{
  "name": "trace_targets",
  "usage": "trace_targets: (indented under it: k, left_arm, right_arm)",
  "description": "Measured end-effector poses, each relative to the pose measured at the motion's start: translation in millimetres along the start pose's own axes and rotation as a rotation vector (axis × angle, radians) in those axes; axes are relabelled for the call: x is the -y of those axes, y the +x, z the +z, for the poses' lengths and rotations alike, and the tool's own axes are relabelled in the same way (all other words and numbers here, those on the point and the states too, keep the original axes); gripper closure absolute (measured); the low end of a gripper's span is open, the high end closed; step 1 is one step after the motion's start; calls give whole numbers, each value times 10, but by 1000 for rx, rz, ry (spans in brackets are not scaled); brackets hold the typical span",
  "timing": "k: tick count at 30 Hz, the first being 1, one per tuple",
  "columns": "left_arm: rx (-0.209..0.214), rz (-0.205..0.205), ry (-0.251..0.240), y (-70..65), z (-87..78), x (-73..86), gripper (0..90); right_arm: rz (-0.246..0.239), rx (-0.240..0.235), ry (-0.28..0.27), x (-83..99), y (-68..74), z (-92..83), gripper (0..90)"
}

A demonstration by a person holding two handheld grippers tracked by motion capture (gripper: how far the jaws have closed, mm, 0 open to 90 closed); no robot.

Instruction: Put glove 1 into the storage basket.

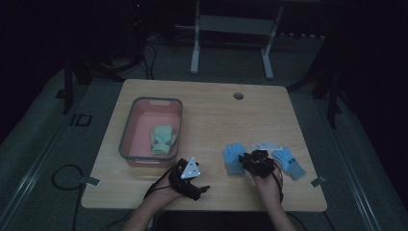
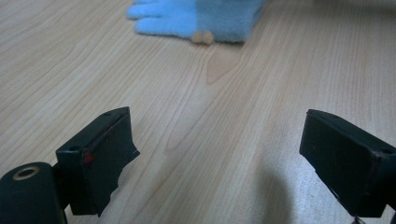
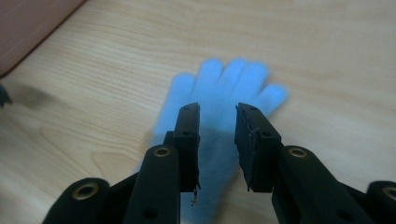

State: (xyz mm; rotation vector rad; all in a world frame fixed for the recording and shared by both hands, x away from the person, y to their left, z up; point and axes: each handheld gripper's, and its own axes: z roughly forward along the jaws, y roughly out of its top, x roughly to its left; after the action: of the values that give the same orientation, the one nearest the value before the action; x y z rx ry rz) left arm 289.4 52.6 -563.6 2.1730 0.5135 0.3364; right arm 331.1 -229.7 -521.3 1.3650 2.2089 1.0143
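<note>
Bare table between bin and blue gloves.

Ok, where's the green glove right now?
In the high view the green glove lies inside the pink bin on the table's left side, well left of the two blue gloves by the right gripper.

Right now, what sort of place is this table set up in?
Probably a dim lab or recording room rather than a home: a lone wooden table on grey carpet, cables trailing across the floor, and a metal stand behind. On it lie blue gloves and a pink bin.
</note>
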Motion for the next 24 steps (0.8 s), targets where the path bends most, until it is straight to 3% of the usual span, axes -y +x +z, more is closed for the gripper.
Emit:
trace_targets:
  k: [7,10,14,20,24]
  left_arm:
    - [1,6,7,-8,-12,5,102]
    - [-2,12,12,-14,-3,3,103]
    - [0,11,8,-13,-6,4,102]
    - [4,6,0,5,-17,11,102]
    - [4,11,0,4,-12,9,102]
  right_arm:
    - [-175,-87,-9,-30,-384,-267,644]
    - [-189,-83,-10,-31,-609,-354,644]
    - [-173,-53,-8,-5,-907,-450,644]
    - [-171,-6,29,157,-1310,-526,639]
    - [-172,-31,43,249,-1507,-590,639]
